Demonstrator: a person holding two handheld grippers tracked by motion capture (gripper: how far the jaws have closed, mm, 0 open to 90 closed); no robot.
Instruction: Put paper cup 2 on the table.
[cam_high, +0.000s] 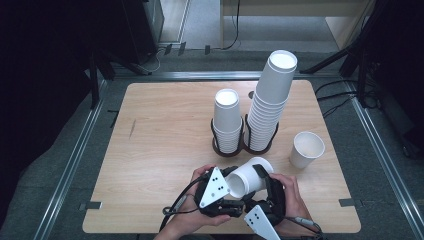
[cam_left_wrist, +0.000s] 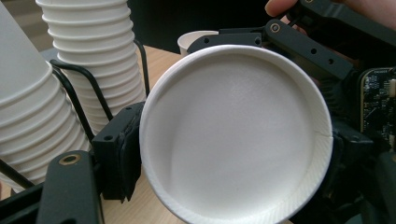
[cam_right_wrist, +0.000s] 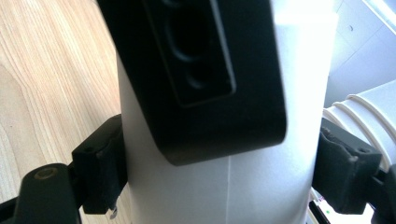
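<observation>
The table (cam_high: 165, 150) is a rounded-corner slab of pale wood grain, matte and flat. Biggest thing on it is the tall stack (cam_high: 270, 105) of white paper cups near the far edge, rims ribbing its side all the way down, leaning a bit to the right at the top, sitting in a thin black wire holder (cam_high: 244, 140). Just beside it on the left sits the shorter stack (cam_high: 227, 120) in the same holder. Toward the right edge there's a single cup (cam_high: 306, 149) standing upright, mouth up.

Now your bit: the cup (cam_high: 250, 176) you're holding lies on its side just above the near edge, roughly mid-table. Its long axis runs near-left to far-right, open mouth facing the near-left, base aimed at the single cup. It's plain white, smooth paper, tapered, with a rolled rim and a faint vertical seam down the wall; the left gripper view looks straight into the clean round inside.

Your left gripper (cam_high: 227, 181) has its black pads at the rim, one pad touching the outside of the lip, jaws pulled in close around the mouth. Your right gripper (cam_high: 264, 177) is pinching the cup's body, a rubbery pad pressed on each side.
</observation>
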